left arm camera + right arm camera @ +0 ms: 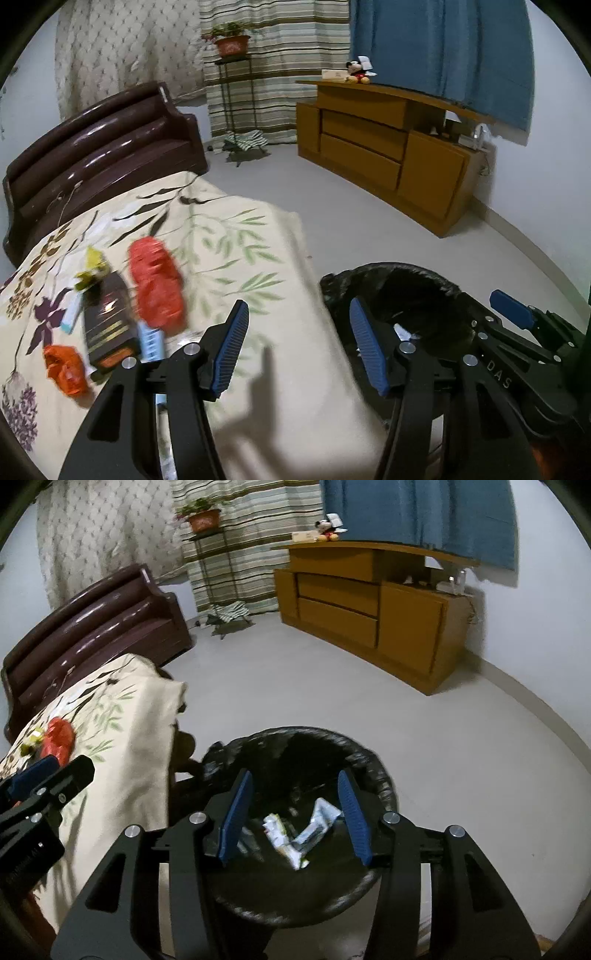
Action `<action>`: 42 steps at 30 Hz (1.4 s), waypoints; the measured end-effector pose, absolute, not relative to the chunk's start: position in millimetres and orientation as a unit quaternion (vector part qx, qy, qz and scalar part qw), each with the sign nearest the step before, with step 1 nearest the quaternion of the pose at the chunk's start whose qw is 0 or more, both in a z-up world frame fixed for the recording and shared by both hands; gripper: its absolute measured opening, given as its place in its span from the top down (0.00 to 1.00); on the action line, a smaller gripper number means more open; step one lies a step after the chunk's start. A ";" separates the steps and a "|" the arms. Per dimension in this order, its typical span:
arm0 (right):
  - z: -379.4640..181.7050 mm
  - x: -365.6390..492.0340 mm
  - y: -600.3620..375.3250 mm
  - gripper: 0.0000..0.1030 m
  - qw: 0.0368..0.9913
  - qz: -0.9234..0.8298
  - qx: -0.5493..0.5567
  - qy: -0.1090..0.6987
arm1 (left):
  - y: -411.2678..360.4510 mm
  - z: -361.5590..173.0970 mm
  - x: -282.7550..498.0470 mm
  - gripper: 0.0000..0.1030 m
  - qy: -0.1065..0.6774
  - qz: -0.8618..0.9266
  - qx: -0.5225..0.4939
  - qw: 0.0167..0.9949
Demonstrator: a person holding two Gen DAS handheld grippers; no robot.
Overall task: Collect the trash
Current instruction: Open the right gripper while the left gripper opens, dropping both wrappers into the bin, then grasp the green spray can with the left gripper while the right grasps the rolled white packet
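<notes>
My left gripper (pixel 299 347) hangs open and empty over the bed's near edge, next to the bin. Trash lies on the bedspread to its left: a red plastic bag (pixel 157 284), a crumpled orange bag (pixel 64 369), a dark box (pixel 107 325), a yellow wrapper (pixel 92 269) and a blue-white packet (pixel 151 341). My right gripper (pixel 295 816) stands open above the black-lined bin (pixel 384 775). Nothing is between its pads. White and green wrappers (pixel 295 834) lie at the bottom of the bin beneath it.
The bed with a floral spread (pixel 229 236) has a dark brown headboard (pixel 99 147). A wooden cabinet (pixel 384 155) stands along the far wall, a plant stand (pixel 232 85) by the curtains. Grey floor (pixel 295 686) spreads beyond the bin.
</notes>
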State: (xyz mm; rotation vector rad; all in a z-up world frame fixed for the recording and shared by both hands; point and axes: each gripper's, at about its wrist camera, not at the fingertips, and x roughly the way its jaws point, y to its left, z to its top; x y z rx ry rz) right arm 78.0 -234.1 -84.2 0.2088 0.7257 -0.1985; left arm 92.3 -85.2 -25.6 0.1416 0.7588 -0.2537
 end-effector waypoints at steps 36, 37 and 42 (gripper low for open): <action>-58.8 60.1 -39.8 0.54 0.926 0.062 0.015 0.372 | 127.4 -20.5 31.7 0.42 0.374 0.042 0.003 0.927; -59.2 60.6 -36.4 0.54 0.925 0.064 0.013 0.375 | 130.9 -21.2 30.6 0.42 0.374 0.043 0.000 0.926; -67.1 62.2 -20.4 0.54 0.919 0.066 0.000 0.388 | 140.2 -24.0 27.4 0.42 0.377 0.043 -0.009 0.925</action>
